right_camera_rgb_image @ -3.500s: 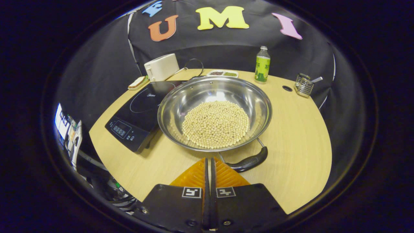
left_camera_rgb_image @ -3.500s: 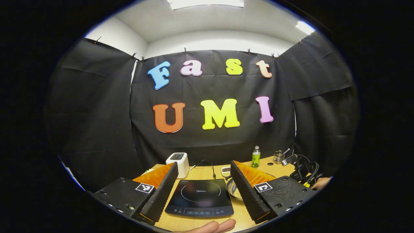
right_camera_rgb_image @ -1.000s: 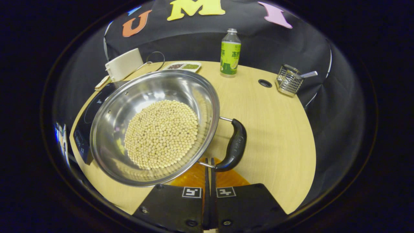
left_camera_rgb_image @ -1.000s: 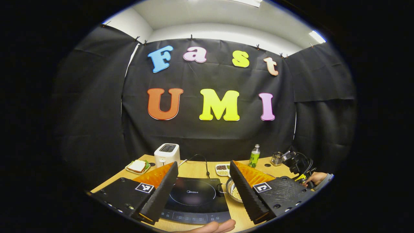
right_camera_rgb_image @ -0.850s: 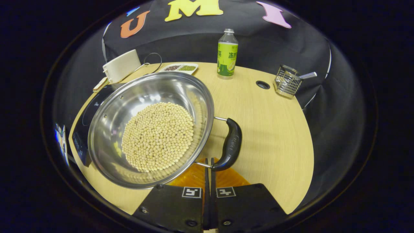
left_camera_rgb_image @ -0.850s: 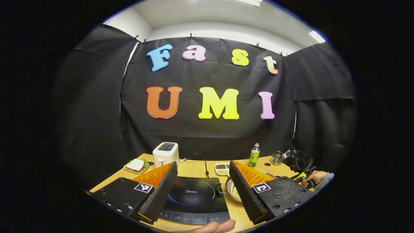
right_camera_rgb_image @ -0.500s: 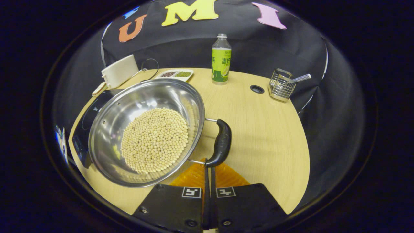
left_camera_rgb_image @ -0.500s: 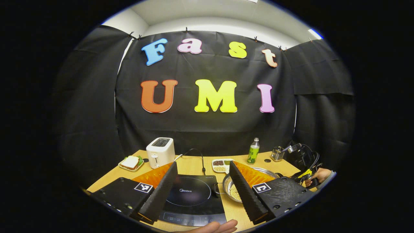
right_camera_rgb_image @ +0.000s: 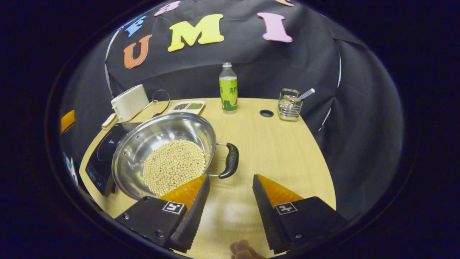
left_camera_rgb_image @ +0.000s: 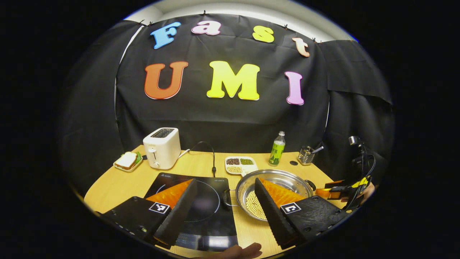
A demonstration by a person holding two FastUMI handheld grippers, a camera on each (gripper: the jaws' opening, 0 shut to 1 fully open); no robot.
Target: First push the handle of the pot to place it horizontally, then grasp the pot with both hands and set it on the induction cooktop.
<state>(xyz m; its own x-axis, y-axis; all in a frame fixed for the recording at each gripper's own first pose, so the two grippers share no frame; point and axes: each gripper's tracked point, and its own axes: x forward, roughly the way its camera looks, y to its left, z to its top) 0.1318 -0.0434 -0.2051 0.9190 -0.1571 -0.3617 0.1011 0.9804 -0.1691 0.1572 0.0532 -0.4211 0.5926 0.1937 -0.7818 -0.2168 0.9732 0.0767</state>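
Note:
The steel pot (right_camera_rgb_image: pixel 158 135) of pale beans (right_camera_rgb_image: pixel 174 165) rests on the table beside the black induction cooktop (right_camera_rgb_image: pixel 104 154). Its black handle (right_camera_rgb_image: pixel 230 160) points toward the right side, just ahead of my right gripper (right_camera_rgb_image: pixel 230 178), which is open and holds nothing. In the left gripper view, my left gripper (left_camera_rgb_image: pixel 225 181) hangs open above the cooktop (left_camera_rgb_image: pixel 205 198) and the pot (left_camera_rgb_image: pixel 298 184). The pot's other handle (left_camera_rgb_image: pixel 226 198) lies between those fingers, lower down. The right gripper (left_camera_rgb_image: pixel 332 193) shows beyond the pot's far side.
At the back of the wooden table (right_camera_rgb_image: pixel 280 151) stand a white toaster (left_camera_rgb_image: pixel 161 147), a sandwich plate (left_camera_rgb_image: pixel 127 161), a divided dish of beans (left_camera_rgb_image: pixel 240 164), a green bottle (right_camera_rgb_image: pixel 228 90) and a wire utensil holder (right_camera_rgb_image: pixel 289 104). A cable hole (right_camera_rgb_image: pixel 266 113) lies near the holder.
My right gripper has gone from shut to open and drawn back from the pot handle, which swung round to the right. The left gripper has tipped down toward the cooktop and pot.

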